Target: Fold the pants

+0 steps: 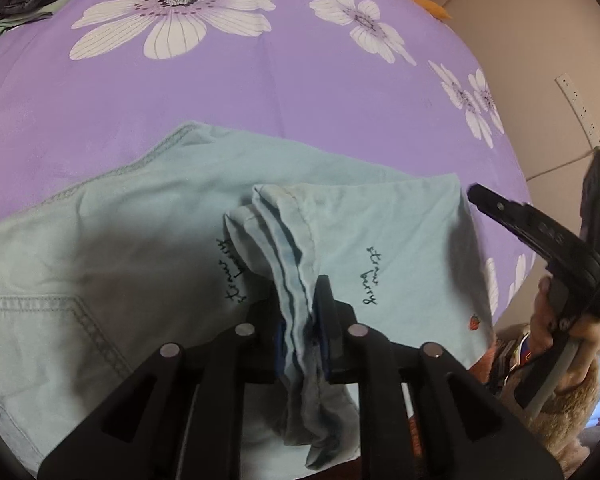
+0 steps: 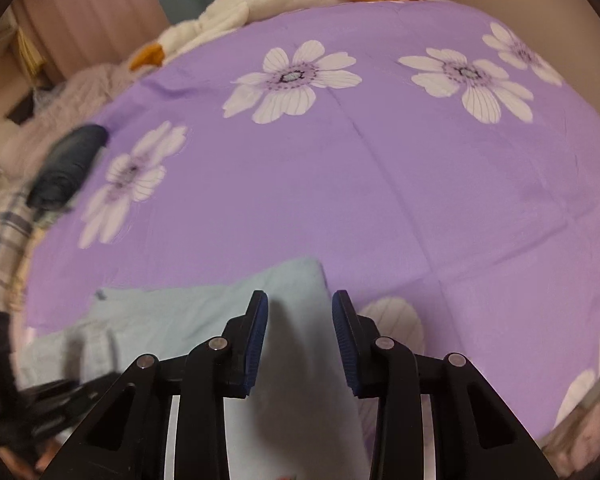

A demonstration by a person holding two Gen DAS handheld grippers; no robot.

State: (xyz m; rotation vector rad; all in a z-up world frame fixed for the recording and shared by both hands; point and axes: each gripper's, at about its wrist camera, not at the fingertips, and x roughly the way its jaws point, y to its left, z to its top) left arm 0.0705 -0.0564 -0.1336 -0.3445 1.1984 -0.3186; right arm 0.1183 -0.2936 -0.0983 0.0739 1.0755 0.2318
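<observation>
Left hand-held gripper (image 1: pixel 300 320) clamped on bunched pants (image 1: pixel 160 248) (long axis leftward); right hand-held gripper (image 2: pixel 300 332) apart.

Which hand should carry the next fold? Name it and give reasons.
Left, probably. The left gripper is already shut on a bunched hem of the pants; the right gripper stands open over their corner, gripping nothing.

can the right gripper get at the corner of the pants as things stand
Probably yes: the right gripper stands open with the pale blue pants corner already between its pads, nothing in the way. The left gripper pinches bunched cloth further along.
</observation>
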